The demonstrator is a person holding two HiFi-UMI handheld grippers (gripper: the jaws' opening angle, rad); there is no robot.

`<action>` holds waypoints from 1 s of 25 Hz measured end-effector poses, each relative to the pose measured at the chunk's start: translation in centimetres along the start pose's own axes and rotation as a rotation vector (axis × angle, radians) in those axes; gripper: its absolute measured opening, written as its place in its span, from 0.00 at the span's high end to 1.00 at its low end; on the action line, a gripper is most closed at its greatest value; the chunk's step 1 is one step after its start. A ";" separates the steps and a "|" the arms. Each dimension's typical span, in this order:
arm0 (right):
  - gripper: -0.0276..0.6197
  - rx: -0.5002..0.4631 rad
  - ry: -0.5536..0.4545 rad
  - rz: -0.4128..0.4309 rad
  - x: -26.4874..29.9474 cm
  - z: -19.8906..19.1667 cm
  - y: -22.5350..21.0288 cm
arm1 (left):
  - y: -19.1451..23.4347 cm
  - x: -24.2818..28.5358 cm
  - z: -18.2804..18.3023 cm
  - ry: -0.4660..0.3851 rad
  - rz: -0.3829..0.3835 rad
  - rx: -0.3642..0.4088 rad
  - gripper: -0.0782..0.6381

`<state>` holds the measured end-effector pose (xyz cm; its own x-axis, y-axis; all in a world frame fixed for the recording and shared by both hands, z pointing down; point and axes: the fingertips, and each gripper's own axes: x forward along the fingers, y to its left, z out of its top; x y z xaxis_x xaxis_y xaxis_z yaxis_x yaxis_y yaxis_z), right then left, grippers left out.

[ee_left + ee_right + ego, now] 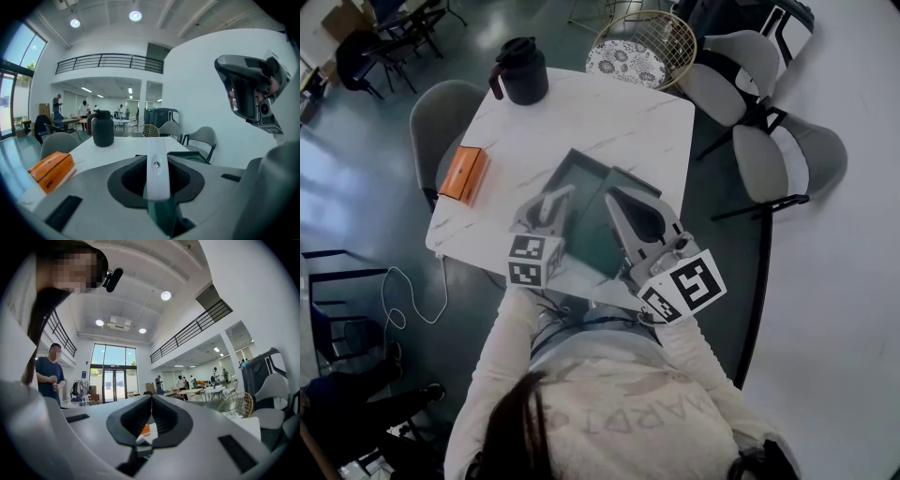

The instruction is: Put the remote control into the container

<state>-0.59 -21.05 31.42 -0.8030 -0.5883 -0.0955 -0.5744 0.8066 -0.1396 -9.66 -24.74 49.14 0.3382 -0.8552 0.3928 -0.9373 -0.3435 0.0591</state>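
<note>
Working at one white marble table (pixel 609 112).
Round it, four chairs: three grey padded, one wire-backed.
Toward the near edge, one dark green container (pixel 586 192), shallow-looking, with a raised panel at its far right. Cannot tell whether lid or wall.
At the far left corner, one black jug (pixel 522 70). At the left edge, one orange box (pixel 463 173).

Left gripper (pixel 558 202) at the container's near-left rim, jaws partway closed and clamped on the remote control (pixel 157 171). Slim, white, gripped edge-on, pointing away along the jaws. So: remote off the table, in that grip, at the rim, not yet inside.
Right gripper (pixel 151 401) at the container's near-right side, jaws pressed together, holding nothing.

Risks, as judged:
- Might catch the remote's front end on the rim if brought in too low, shoving the container across the smooth top.
- Might pivot or slip in so narrow an edge-on hold if tilted further.
- Might land on the rim or table if let go too early.
- Might bump the right gripper, close alongside.

Tally: table 1, chairs 4, container 1, jug 1, box 1, grippers 2, remote 1.
</note>
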 end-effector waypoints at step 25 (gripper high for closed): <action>0.93 0.014 0.043 -0.099 -0.7 -1.5 -3.7 | 0.1 6.3 -2.5 0.085 -0.049 -0.022 0.77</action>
<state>1.87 -23.50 33.53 -0.7487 -0.6618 -0.0387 -0.6491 0.7437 -0.1597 -7.85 -29.20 53.89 0.3766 -0.8011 0.4652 -0.9215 -0.3752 0.1000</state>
